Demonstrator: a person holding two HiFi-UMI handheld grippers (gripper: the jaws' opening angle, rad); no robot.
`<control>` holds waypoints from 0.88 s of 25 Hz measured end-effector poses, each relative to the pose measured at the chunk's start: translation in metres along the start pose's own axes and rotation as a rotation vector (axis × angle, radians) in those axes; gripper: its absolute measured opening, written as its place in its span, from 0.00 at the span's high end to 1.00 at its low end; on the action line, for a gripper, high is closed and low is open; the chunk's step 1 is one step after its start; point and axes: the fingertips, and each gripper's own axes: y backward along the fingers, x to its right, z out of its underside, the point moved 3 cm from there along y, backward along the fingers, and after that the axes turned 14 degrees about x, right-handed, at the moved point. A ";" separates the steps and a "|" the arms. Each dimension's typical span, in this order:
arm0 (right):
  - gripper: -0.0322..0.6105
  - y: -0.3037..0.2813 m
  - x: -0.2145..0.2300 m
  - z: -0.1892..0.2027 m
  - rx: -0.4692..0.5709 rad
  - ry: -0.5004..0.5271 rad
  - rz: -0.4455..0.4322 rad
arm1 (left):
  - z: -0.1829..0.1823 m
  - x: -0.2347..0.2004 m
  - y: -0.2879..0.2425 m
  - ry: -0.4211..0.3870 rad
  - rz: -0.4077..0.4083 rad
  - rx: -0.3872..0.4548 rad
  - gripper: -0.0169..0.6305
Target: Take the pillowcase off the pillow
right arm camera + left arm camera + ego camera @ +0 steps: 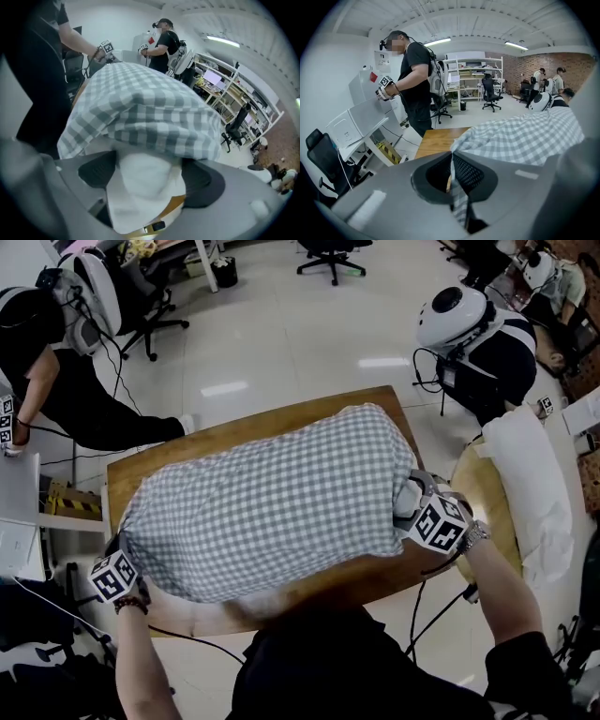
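Head view shows one wooden table (366, 582) and on it one pillow in a grey and white checked pillowcase (272, 502). The covered pillow lies across almost the whole tabletop. There are two grippers, one at each short end of it.

The left gripper (120, 554) is at the near left corner of the pillowcase. In the left gripper view its jaws are pressed together, with a thin fold of the checked cloth pinched between them. The cloth runs from the jaws up to the rest of the cover.

The right gripper (412, 498) is at the right end, where the cover has its opening. In the right gripper view its jaws stand wide apart. One white corner of the inner pillow (140, 187) bulges out between them, under the hem of the checked cloth, and the pads do not squeeze it.

A second pillow (530, 479), bare and white, lies on another wooden surface (483, 498) just to the right of the table.

Two other persons are near, one (56, 362) beyond the far left corner and one (492, 348) beyond the far right corner.
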 end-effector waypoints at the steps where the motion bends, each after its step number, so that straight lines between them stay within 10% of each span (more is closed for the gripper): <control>1: 0.28 -0.006 0.000 0.003 -0.013 0.011 0.013 | 0.001 0.002 0.000 -0.004 0.002 0.002 0.96; 9: 0.86 -0.004 0.008 -0.007 -0.003 0.158 0.206 | 0.003 -0.014 0.001 0.007 -0.023 -0.004 0.96; 22: 0.92 0.050 0.021 -0.029 0.011 0.259 0.318 | -0.009 -0.055 0.010 0.056 -0.139 0.021 0.96</control>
